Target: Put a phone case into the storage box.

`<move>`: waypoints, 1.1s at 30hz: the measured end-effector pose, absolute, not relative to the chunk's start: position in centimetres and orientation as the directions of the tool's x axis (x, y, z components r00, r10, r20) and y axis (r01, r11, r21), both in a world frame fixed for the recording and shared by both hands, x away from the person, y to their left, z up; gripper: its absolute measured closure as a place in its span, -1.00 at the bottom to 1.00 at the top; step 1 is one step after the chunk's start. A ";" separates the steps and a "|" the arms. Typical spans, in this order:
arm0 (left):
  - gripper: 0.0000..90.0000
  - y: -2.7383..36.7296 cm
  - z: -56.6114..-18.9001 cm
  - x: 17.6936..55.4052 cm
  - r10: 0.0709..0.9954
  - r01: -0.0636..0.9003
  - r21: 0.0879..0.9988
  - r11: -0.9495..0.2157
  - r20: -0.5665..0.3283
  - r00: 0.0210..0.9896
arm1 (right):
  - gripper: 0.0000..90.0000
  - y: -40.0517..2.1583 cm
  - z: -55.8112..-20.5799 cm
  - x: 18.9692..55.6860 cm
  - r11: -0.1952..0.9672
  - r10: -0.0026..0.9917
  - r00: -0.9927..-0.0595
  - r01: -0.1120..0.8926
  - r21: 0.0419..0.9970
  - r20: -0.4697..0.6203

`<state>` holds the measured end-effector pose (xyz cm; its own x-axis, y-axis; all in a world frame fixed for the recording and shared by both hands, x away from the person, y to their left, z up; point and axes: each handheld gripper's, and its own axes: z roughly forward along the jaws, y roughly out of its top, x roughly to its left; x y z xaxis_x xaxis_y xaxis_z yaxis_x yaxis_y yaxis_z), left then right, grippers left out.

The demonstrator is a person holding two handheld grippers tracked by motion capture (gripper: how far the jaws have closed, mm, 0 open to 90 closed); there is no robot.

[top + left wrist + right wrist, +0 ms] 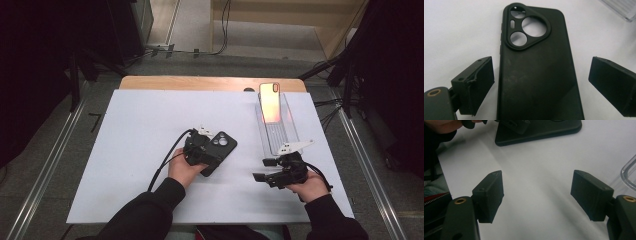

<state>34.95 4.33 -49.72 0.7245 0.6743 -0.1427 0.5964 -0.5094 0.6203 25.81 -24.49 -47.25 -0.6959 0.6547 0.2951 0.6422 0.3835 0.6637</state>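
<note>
On the table: one black phone case between the left hand-held gripper's wide-open jaws.

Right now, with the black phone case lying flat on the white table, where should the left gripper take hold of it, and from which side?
Grip the black phone case across its two long edges at the plain lower half, below the raised camera ring, coming down from above. It lies flat, back up, and the left gripper is already open with one jaw on each side, neither touching.

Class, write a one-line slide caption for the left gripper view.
Open left gripper straddles a matte black phone case lying on the white table.
</note>
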 end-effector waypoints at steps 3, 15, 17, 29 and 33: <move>-0.86 4.2 -50.0 34.9 0.673 0.589 0.610 -0.530 -0.120 0.730 | -0.45 -24.5 -47.3 25.8 0.383 0.655 -0.695 0.643 0.663 0.297; -0.86 3.8 -50.7 34.0 0.666 0.532 0.635 -0.560 -0.037 0.745 | -0.45 -24.4 -47.2 25.8 0.385 0.657 -0.693 0.646 0.660 0.296; -0.86 3.7 -50.8 33.9 0.665 0.526 0.633 -0.568 -0.023 0.746 | -0.45 -24.4 -47.3 25.8 0.387 0.653 -0.698 0.641 0.663 0.293; -0.86 3.3 -51.1 33.4 0.685 0.518 0.637 -0.571 0.023 0.728 | -0.45 -24.4 -47.3 25.8 0.391 0.656 -0.696 0.644 0.658 0.291; -0.85 3.3 -51.2 33.1 0.694 0.514 0.651 -0.559 0.028 0.720 | -0.45 -24.4 -47.3 25.8 0.393 0.657 -0.697 0.643 0.657 0.289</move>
